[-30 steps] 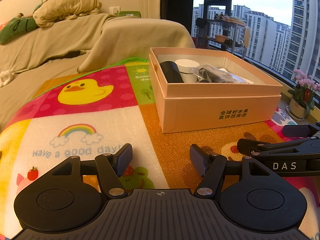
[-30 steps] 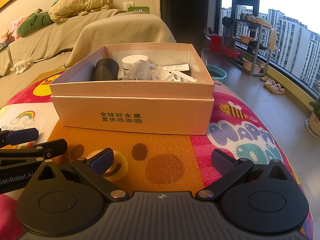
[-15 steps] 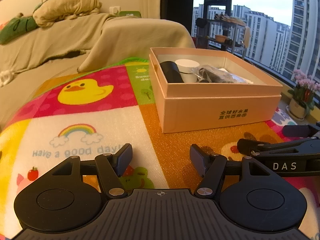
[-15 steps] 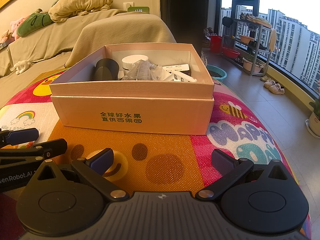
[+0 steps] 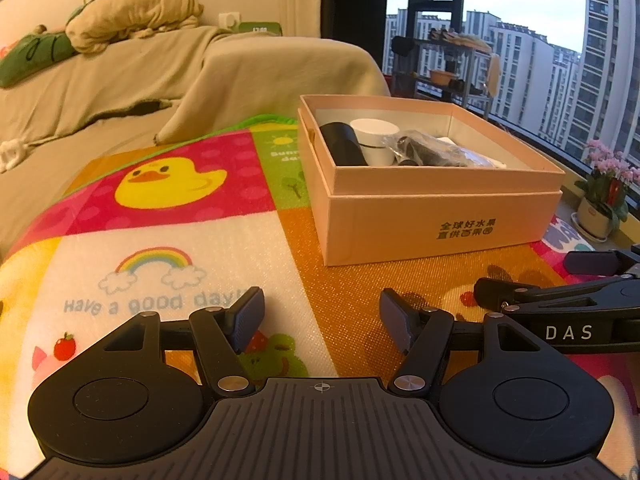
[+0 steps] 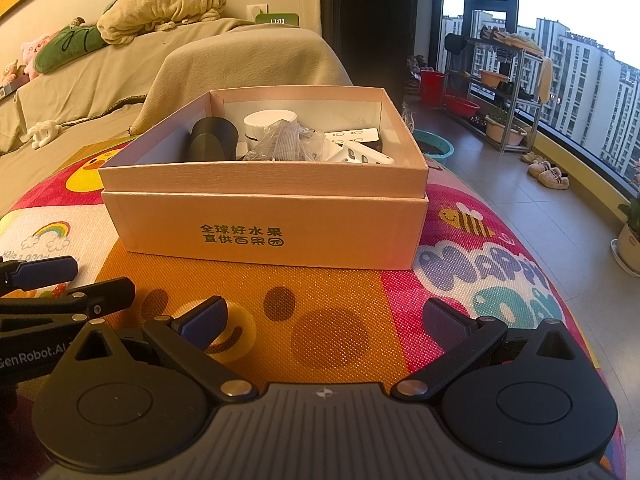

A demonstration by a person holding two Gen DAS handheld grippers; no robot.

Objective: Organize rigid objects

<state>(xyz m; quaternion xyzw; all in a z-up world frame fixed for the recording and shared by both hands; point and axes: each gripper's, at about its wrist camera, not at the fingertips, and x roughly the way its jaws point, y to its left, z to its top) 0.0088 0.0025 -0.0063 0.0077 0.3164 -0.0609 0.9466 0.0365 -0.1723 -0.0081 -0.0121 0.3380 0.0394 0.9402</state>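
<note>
A pink cardboard box sits on a colourful play mat. Inside it lie a black cylinder, a white round jar, a clear plastic bag of dark parts and white remote controls. My left gripper is open and empty, low over the mat, short of the box. My right gripper is open and empty, in front of the box. Each gripper shows at the edge of the other's view.
A beige-covered sofa with cushions stands behind the mat. To the right are a tiled floor, a metal rack, a potted plant and large windows. The mat's right edge drops off to the floor.
</note>
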